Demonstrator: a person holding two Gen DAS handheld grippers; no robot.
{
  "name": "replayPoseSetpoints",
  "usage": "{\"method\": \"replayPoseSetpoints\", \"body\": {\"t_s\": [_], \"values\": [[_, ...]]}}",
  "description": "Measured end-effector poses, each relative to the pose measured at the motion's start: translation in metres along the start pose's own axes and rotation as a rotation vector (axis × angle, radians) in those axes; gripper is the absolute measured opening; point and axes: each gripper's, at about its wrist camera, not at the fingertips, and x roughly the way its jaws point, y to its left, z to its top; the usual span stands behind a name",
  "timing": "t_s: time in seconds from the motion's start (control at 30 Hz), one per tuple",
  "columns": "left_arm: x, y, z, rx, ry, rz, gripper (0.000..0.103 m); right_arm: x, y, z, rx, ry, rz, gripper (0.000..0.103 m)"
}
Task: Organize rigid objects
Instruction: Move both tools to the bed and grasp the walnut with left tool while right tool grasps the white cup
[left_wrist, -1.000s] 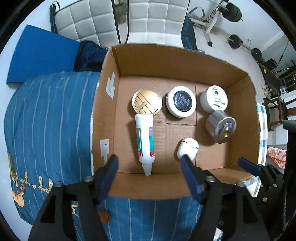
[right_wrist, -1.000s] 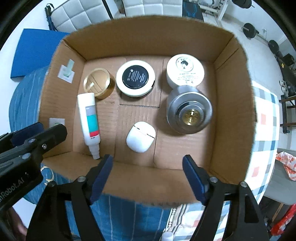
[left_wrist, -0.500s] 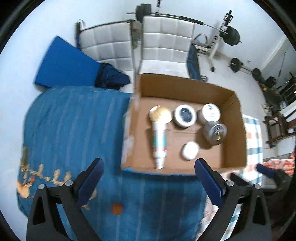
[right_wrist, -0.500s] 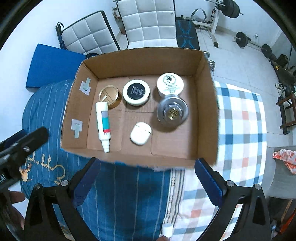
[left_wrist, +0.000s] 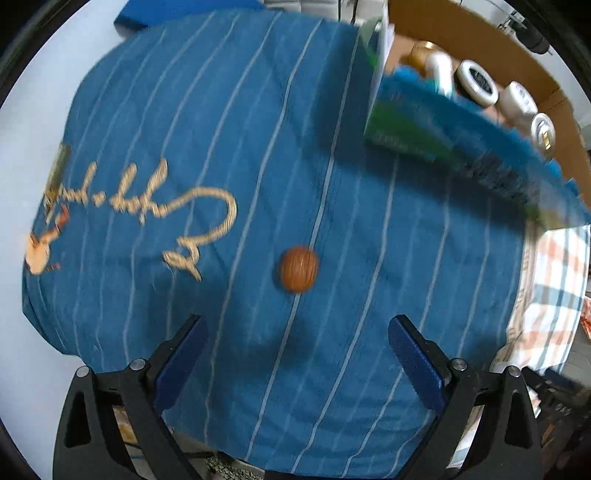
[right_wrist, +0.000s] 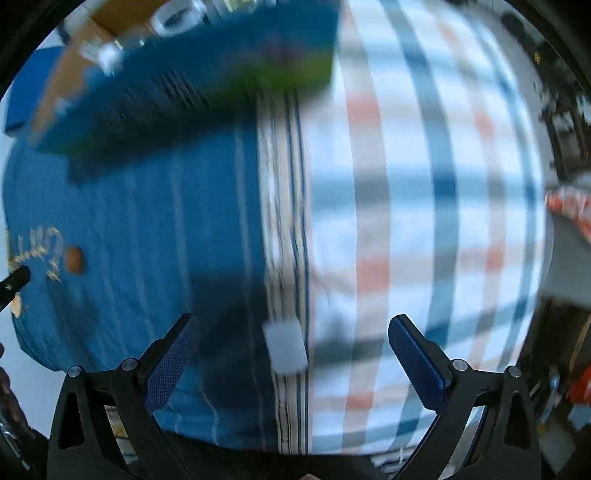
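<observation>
1. Both grippers have dropped low toward the bed since half a second ago, so the cardboard box (left_wrist: 480, 44) now sits at the top edge of each view instead of mid-frame.
2. Left gripper (left_wrist: 297, 354) has its jaws spread wide and holds nothing; it hangs over the blue striped blanket (left_wrist: 221, 147).
3. A small brown round object (left_wrist: 298, 269), walnut-like, lies on the blanket ahead of that gripper, between the lines of its fingers and apart from both.
4. Jars (left_wrist: 476, 83) show inside the box, blurred.
5. Right gripper (right_wrist: 293, 350) is likewise wide open and empty, above the seam where the blanket meets the checked cloth (right_wrist: 424, 184).
6. A small white block (right_wrist: 285, 345) lies on that seam between its fingers, touching neither; blur hides what it is.
</observation>
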Motion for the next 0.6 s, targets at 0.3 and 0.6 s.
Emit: {"method": "replayPoseSetpoints", "body": {"t_s": [0.3,0.6], "values": [[0.03,-0.001,-0.001,0.018,0.019,-0.003,0.1,0.073,0.003,-0.026,0.055,0.105,0.0,0.037],[0.067,0.008,0.04,0.006,0.08,-0.048,0.077,0.05,0.024,-0.02,0.006,0.04,-0.021,0.035]]}}
